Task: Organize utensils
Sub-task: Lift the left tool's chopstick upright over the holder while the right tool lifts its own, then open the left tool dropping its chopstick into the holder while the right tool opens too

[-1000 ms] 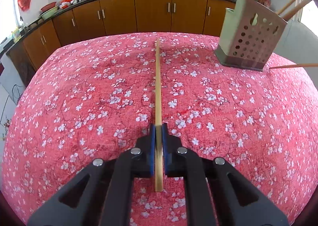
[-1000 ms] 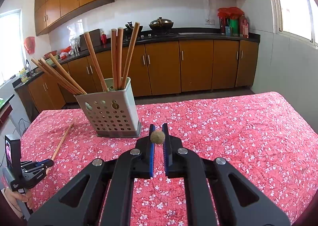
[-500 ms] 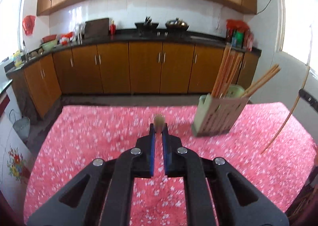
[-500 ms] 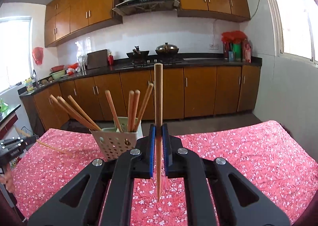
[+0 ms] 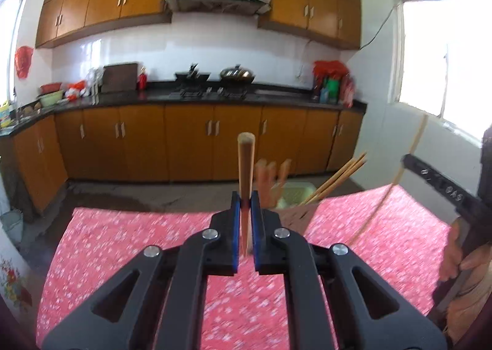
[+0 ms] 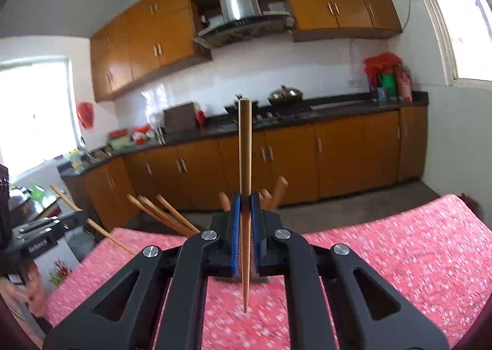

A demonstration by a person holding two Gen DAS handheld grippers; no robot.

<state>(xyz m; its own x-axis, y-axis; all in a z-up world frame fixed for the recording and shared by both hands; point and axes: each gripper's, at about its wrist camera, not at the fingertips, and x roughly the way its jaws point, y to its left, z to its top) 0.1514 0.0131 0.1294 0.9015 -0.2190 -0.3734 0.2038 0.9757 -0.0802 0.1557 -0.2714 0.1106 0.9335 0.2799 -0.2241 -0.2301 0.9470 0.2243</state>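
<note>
- While raised above the red floral tablecloth [image 5: 123, 245], left gripper [image 5: 245, 211] clamps 1 upright chopstick [image 5: 246, 165];
- right gripper [image 6: 245, 214] clamps 1 upright wooden chopstick [image 6: 245, 159];
- chopstick holder [image 5: 296, 193] stands beyond, on the table.

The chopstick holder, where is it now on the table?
In the left wrist view the chopstick holder stands on the far part of the red floral tablecloth, just right of the left gripper, with chopsticks sticking out of it.

No legible text anywhere; small white lettering on black handheld device [image 6: 38, 248] too blurred to read.
</note>
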